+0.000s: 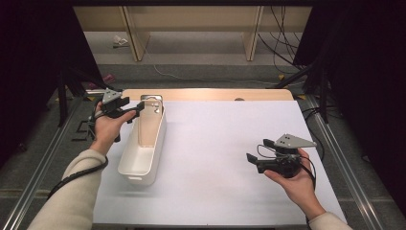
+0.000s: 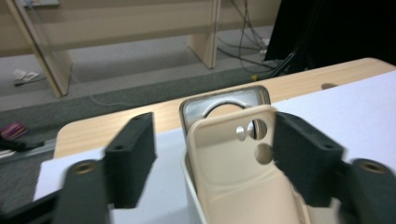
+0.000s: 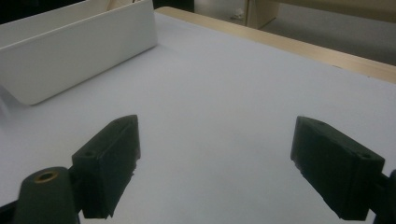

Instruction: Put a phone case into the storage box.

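The high view looks forward and down from above the person's side onto the white-covered wooden table (image 1: 225, 158), far enough back to take in both hands and the floor beyond. The left gripper view sits low and close at the table's far left corner, facing along the left tool (image 2: 212, 154) toward the far edge, with the beige phone case (image 2: 233, 158) in the long white plastic bin (image 1: 143, 143) right before it. The right gripper view skims low over the table between the right tool (image 3: 215, 158) jaws, facing the same white bin (image 3: 70, 56), which all three views share.
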